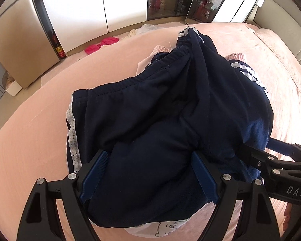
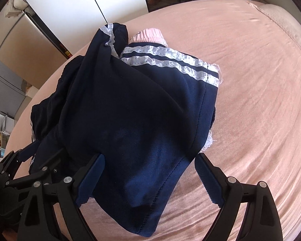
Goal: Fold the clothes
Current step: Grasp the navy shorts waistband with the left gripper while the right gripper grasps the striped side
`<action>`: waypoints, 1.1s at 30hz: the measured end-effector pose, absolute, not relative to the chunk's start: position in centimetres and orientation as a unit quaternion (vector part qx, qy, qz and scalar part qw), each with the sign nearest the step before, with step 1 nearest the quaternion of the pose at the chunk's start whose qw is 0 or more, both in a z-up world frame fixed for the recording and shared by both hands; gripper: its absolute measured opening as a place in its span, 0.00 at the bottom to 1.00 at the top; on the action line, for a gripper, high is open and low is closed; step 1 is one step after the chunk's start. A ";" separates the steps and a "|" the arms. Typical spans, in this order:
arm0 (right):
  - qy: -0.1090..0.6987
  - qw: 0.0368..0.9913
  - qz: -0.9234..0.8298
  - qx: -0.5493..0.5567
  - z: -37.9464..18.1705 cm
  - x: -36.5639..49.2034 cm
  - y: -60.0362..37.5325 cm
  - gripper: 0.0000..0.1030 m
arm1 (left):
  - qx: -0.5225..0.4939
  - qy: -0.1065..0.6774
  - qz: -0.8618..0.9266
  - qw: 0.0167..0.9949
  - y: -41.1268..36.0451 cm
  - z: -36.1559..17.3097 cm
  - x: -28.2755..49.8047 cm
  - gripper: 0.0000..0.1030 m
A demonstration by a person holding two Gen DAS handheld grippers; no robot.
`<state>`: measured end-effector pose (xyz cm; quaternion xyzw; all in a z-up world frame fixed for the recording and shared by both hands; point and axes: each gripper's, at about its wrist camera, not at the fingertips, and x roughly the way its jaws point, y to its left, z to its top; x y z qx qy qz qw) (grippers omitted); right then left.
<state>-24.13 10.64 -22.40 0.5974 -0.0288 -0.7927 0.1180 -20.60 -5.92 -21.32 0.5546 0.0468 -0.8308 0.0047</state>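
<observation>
Navy shorts (image 1: 170,110) with white side stripes (image 2: 170,60) lie bunched on the pink bed sheet (image 2: 260,100). The elastic waistband (image 1: 130,84) faces away from me. In the left wrist view my left gripper (image 1: 150,172) stands open, its blue pads (image 1: 96,172) on either side of the near fold of the shorts. My right gripper (image 2: 150,174) is also open and straddles the hem of a leg. Each gripper shows in the other's view, the right one (image 1: 271,164) at the shorts' right edge and the left one (image 2: 30,170) at lower left.
A pink garment (image 2: 148,35) and a white printed one (image 1: 160,229) lie under the shorts. Red cloth (image 1: 102,45) and pale cloth (image 1: 142,30) lie at the bed's far edge. A bottle (image 1: 59,50), cabinets and white wardrobe doors (image 1: 80,4) stand beyond.
</observation>
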 end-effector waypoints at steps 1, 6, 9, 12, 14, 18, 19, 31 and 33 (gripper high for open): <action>-0.034 0.117 -0.791 0.599 -22.6 -24.2 10.7 0.89 | 0.556 0.057 -0.829 0.003 -6.1 -21.4 -20.6 0.83; -0.048 0.117 -0.790 0.600 -23.0 -24.5 10.8 0.89 | 0.560 0.102 -0.822 -0.004 -7.4 -22.0 -20.5 0.83; -0.073 0.116 -0.785 0.604 -23.6 -24.6 11.3 0.89 | 0.559 0.124 -0.820 -0.009 -8.0 -22.2 -20.3 0.82; -0.087 0.113 -0.787 0.600 -23.6 -24.5 11.5 0.89 | 0.553 0.128 -0.823 -0.009 -8.1 -22.1 -20.0 0.82; -0.095 0.110 -0.789 0.596 -23.7 -23.9 11.7 0.89 | 0.548 0.136 -0.825 -0.009 -8.4 -21.9 -19.8 0.82; -0.127 0.108 -0.793 0.586 -23.7 -23.2 12.0 0.86 | 0.534 0.146 -0.833 -0.013 -8.1 -21.6 -19.7 0.76; -0.131 0.107 -0.793 0.585 -23.7 -23.1 11.9 0.84 | 0.530 0.148 -0.835 -0.014 -7.9 -21.5 -19.7 0.71; -0.194 0.107 -0.794 0.566 -23.6 -22.0 11.8 0.49 | 0.481 0.145 -0.864 -0.028 -6.3 -19.7 -18.7 0.39; -0.230 0.112 -0.790 0.558 -23.5 -21.7 12.4 0.47 | 0.466 0.148 -0.871 -0.039 -6.4 -19.1 -18.6 0.37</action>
